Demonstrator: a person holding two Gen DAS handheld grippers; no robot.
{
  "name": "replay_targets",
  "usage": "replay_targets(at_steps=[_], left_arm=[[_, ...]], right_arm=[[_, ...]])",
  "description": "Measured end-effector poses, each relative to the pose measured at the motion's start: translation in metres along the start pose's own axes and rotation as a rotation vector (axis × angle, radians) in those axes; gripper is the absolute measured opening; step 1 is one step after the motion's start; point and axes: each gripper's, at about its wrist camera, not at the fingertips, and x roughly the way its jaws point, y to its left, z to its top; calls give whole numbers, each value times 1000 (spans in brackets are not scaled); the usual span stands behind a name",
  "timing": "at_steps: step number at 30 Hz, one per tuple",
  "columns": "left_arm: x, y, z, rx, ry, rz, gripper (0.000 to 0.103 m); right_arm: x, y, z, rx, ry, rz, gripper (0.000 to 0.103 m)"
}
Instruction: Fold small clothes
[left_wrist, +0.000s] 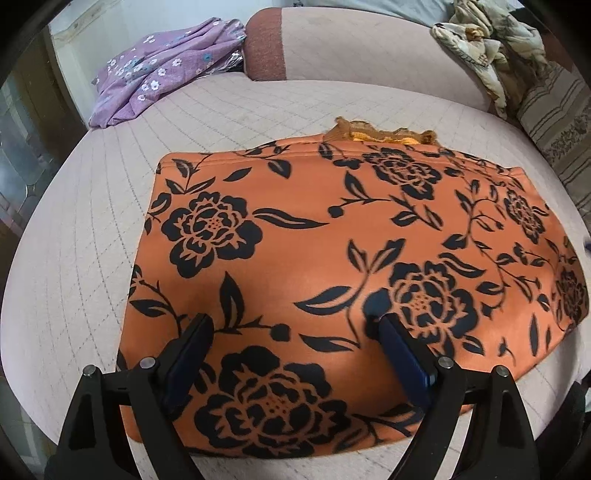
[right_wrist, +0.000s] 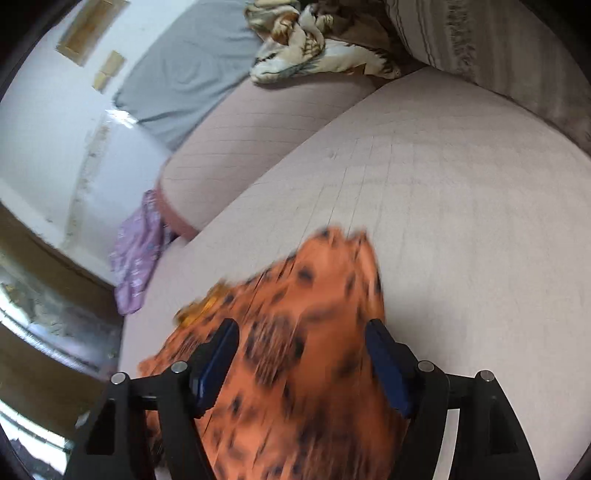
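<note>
An orange garment (left_wrist: 332, 258) with black flower print lies folded flat on the pale quilted seat (left_wrist: 74, 240). A strip of yellow-brown lace trim (left_wrist: 376, 133) peeks out at its far edge. My left gripper (left_wrist: 291, 321) hovers over the garment's near part, open, its blue pads (left_wrist: 184, 358) spread wide with nothing pinched. In the right wrist view the same garment (right_wrist: 314, 332) is motion-blurred. It stretches from under my right gripper (right_wrist: 301, 326) to a corner farther out. That gripper is open too, and the cloth lies below and between its fingers, not clamped.
A purple flowered cloth (left_wrist: 159, 77) lies at the far left of the seat, with a pink bolster (left_wrist: 351, 44) behind. A crumpled cream patterned cloth (left_wrist: 491, 48) and a striped cushion (left_wrist: 561, 136) sit at the far right. Bare quilted seat (right_wrist: 461, 221) spreads to the right of the garment.
</note>
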Motion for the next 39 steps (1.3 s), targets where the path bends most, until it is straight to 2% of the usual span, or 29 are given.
replay_targets(at_steps=[3,5,8,12,17,24,30,39], left_arm=[[-9,-4,-2,12,-22,-7,91],[-14,-5,-3,10,-28,-16,91],[-20,-7,-5,13,-26,-27,91],[-33,-4,-5,-6,-51,-23,91],[-49,-1,-4,-17,-81,-2,91],[-49,-2,0,-14,-79,4,91],[-45,-5,0,-7,-71,7,91],[-31,-11,8,0,-57,9,91]], right_arm=[[-28,-2,-58,39,27,35,79],[-36,-15,-87,84,44,23,80],[-19,-35,-105,202,87,17,82],[-6,-37,-82,257,30,55,82],[7,-46,-59,317,-20,48,82],[4,-35,-52,278,-32,70,81],[12,-43,-53,293,-16,50,81],[20,-42,-49,238,-9,26,78]])
